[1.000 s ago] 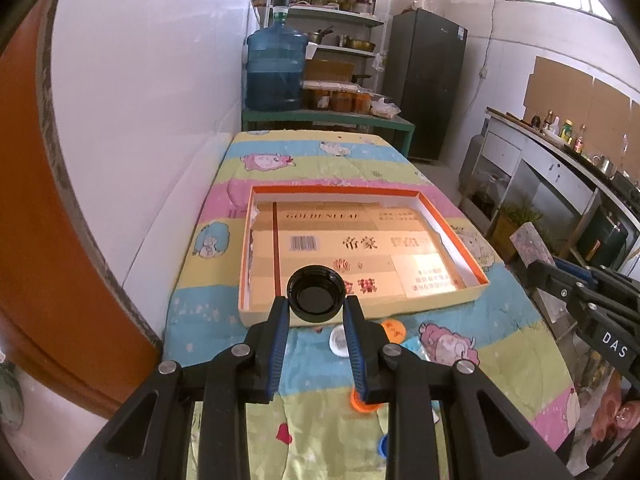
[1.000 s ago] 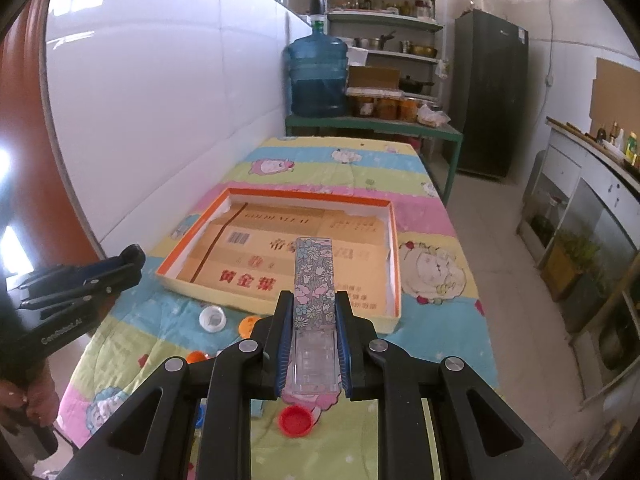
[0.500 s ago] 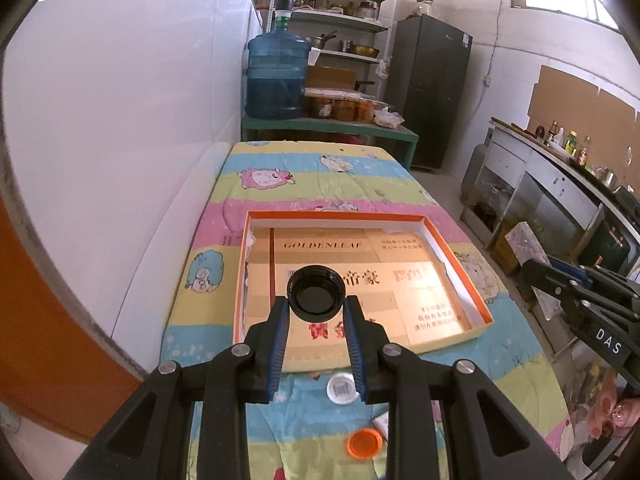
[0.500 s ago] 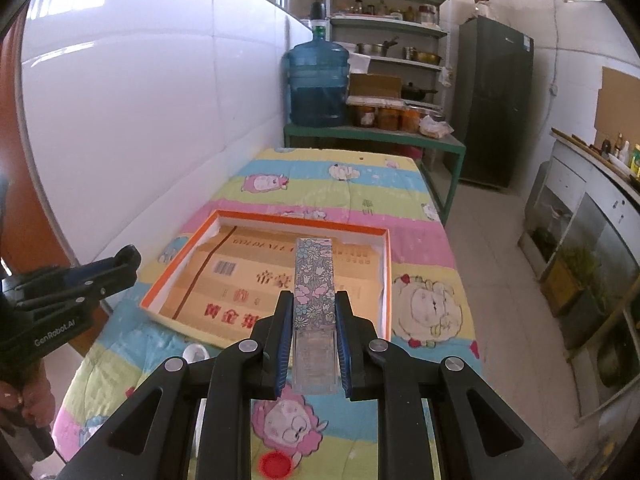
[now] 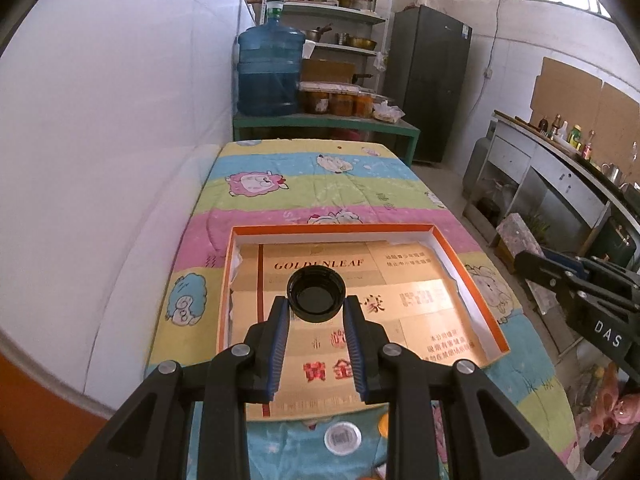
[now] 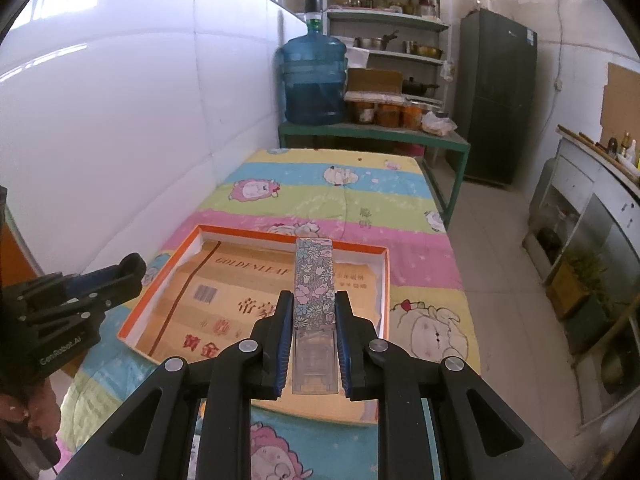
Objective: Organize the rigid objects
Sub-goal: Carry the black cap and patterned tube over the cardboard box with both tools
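A shallow box [image 5: 464,268] lies on the table [image 5: 352,188], which stands along the wall [image 5: 120,152] on its left. Before the box's near edge a small round cap [image 5: 342,437] lies on the table. Behind the table stands a bench [image 6: 376,136] with a water jug [image 6: 314,80] on it, and a fridge [image 6: 496,96] is to its right.

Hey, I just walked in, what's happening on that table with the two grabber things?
A person is tidying small items into the orange-rimmed box on the cartoon-print cloth. The left gripper holds a black bottle cap over the box, and the right gripper is shut on a long floral-patterned case, also above the box. Neither item has been set down. A white cap lies on the cloth outside the box.
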Tool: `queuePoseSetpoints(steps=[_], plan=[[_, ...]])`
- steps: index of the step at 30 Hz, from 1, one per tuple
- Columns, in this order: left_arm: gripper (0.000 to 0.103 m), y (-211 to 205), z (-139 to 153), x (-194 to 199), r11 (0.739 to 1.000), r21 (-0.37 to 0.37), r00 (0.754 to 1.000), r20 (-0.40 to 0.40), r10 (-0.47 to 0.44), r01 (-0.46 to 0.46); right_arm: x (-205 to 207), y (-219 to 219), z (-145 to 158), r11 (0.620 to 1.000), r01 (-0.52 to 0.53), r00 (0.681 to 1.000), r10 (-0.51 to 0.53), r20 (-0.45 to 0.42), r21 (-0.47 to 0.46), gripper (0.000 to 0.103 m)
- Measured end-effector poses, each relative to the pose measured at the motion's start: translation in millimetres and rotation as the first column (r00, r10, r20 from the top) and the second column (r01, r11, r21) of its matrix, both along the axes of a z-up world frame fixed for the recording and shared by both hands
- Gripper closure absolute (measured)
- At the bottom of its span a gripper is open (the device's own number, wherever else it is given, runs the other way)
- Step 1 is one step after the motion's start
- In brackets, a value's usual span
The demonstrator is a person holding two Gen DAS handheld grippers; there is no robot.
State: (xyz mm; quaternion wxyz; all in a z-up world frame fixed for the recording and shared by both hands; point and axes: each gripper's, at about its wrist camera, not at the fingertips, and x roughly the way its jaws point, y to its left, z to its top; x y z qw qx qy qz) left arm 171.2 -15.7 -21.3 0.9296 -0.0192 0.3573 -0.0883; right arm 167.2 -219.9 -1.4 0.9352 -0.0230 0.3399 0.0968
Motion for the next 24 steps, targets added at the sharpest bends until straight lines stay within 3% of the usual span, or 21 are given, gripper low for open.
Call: queuePoseSetpoints(steps=[13,24], plan=[[0.075,0,-23,47,1.000,0.004,0.999,-0.033,0.013,-0.013,46,-4,-39,0.999,0.012,0.996,-0.009,-0.086,0.032,0.083],[0.075,-4,-53,77,1.000,0.029,0.993,-0.115,0.015,-0.012,69,-5,-66,0.999,0.021,0.990,-0.016,-0.140,0.031,0.083]])
